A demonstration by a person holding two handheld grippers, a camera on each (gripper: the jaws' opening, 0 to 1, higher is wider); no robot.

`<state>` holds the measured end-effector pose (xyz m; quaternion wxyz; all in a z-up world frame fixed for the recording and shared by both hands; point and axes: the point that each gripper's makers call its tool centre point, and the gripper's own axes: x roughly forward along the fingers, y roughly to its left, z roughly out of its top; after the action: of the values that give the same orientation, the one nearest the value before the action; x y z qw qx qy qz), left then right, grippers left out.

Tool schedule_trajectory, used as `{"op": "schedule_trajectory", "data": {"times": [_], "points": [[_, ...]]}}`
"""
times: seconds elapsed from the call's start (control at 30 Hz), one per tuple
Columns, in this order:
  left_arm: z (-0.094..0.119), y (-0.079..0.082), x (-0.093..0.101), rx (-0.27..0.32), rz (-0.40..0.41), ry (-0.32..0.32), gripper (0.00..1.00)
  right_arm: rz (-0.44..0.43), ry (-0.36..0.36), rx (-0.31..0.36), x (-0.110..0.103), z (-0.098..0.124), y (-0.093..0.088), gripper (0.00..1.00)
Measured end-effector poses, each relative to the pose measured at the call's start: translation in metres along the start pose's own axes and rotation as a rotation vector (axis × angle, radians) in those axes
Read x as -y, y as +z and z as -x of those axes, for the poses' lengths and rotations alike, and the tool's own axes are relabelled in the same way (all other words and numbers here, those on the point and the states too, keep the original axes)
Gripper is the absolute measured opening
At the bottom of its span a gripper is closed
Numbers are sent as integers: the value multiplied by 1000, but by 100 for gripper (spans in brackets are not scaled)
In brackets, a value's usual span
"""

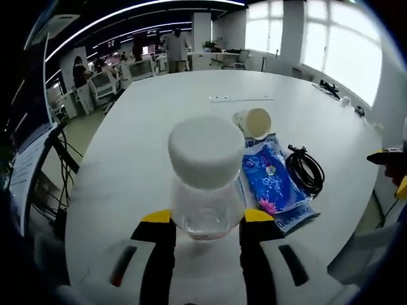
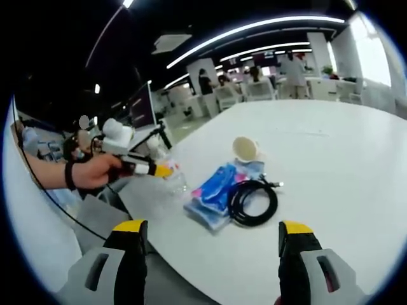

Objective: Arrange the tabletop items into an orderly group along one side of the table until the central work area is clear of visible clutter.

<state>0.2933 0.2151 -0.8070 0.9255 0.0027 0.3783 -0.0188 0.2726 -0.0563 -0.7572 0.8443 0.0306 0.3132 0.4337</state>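
White-capped clear bottle (image 1: 205, 184), blue patterned packet (image 1: 270, 181), black cable (image 1: 305, 170), cream cup (image 1: 254, 122), white table (image 1: 159, 127).

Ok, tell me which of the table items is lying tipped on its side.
The paper cup, its open mouth facing sideways, beyond the blue packet and black cable.

Bright windows (image 1: 331, 44) are seen upper right; desks with chairs (image 2: 254, 89) and standing people (image 1: 176, 46) are glimpsed behind.

A white counter (image 1: 159, 101) was lit by ceiling light strips (image 2: 254, 27) and bright windows (image 1: 340, 44); desks (image 2: 254, 89) were seen behind.
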Motion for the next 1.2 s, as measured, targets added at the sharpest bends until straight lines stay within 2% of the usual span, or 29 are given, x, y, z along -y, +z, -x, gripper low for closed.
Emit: {"op": "schedule_trajectory", "data": {"times": [0.23, 0.5, 1.2], "points": [[1, 0, 3, 19, 1, -8, 37, -2, 0, -1, -2, 0, 0, 86], [0, 1, 6, 67, 9, -31, 43, -1, 0, -8, -3, 1, -2, 86], [-5, 7, 2, 139, 66, -37, 46, 14, -12, -38, -3, 9, -7, 86]]}}
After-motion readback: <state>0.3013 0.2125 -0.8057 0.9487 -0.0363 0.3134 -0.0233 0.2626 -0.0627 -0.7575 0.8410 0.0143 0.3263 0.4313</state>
